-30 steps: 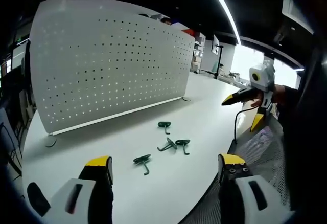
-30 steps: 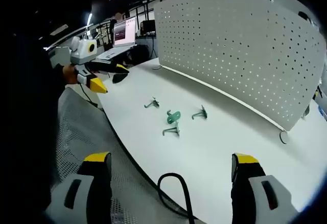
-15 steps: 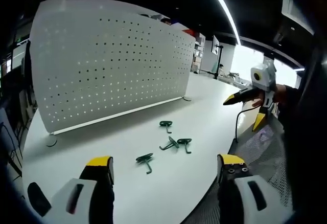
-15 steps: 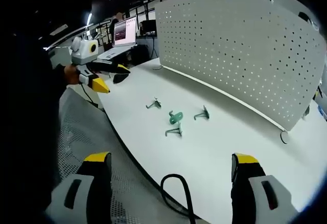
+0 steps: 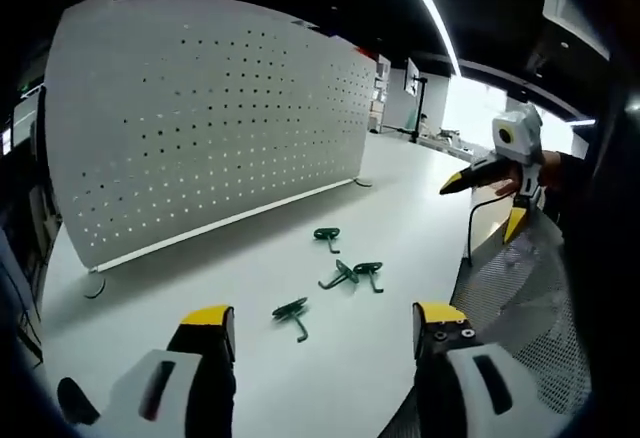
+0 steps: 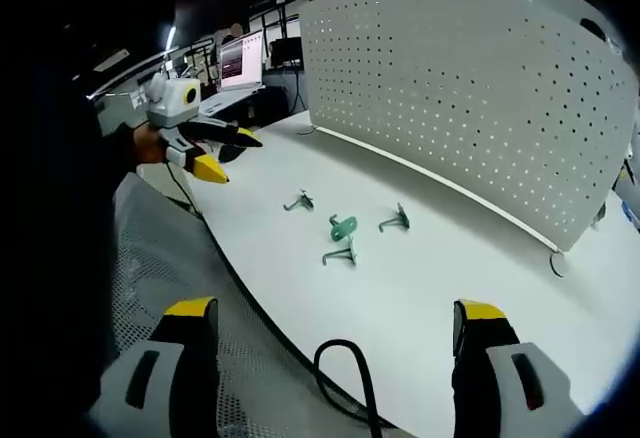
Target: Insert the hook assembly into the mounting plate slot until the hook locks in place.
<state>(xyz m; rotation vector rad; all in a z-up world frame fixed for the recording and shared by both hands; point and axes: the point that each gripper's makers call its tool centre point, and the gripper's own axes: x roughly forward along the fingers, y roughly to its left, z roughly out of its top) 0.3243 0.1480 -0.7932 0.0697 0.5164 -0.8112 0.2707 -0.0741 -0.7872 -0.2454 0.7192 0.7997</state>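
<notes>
Both grippers, left [image 5: 318, 333] and right [image 6: 335, 328], are released and empty. Four hooks [image 5: 348, 274] lie mid-frame on the table [image 5: 400, 198], below the pegboard [image 5: 200, 118]. Risk: the clustered, touching hooks could snag together when one is picked.

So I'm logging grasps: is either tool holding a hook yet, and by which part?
Nothing is held. Both the left tool and right tool are open and empty; the green hooks lie on the table.

White table [image 5: 420, 173] — four green hooks [image 5: 346, 274] lying loose at centre, perforated panel [image 5: 200, 108] standing at far edge.
</notes>
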